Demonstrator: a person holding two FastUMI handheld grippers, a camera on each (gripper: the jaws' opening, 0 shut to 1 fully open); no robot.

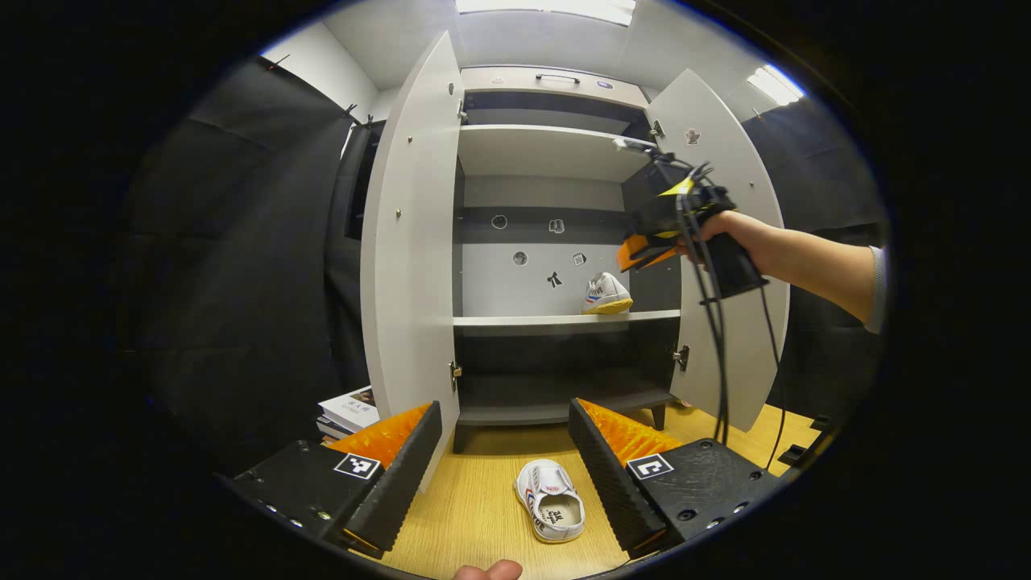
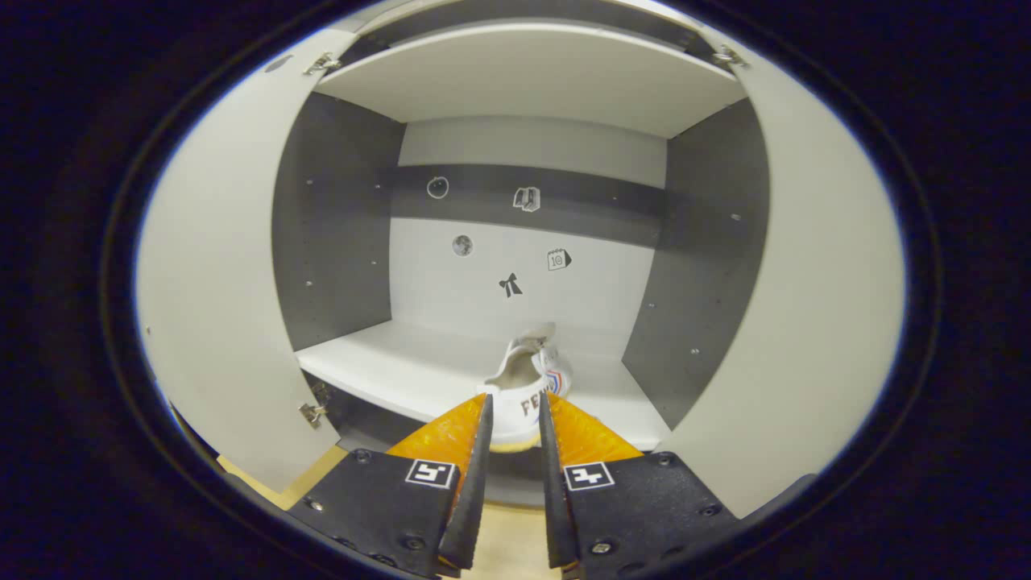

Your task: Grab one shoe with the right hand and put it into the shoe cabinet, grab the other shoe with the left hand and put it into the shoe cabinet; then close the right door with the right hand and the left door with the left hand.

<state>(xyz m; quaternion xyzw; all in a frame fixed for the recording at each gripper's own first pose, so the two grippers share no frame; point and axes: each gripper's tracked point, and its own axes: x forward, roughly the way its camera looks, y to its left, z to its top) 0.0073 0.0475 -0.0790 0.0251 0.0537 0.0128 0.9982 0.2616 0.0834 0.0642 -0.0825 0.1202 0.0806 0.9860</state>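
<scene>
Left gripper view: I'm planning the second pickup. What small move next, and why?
Probably lower the left gripper toward the white shoe on the wooden floor: its fingers stand open facing it, and the other white shoe sits on the grey cabinet shelf.

Shelf shoe (image 2: pixel 527 387) heel hidden behind claw (image 2: pixel 512 419).

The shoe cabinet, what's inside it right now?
One white shoe sits on the middle shelf of the shoe cabinet, toward its right side. The shelf above looks bare; the bottom compartment is dark, so its depths cannot be made out. The other shoe lies on the floor outside.
</scene>
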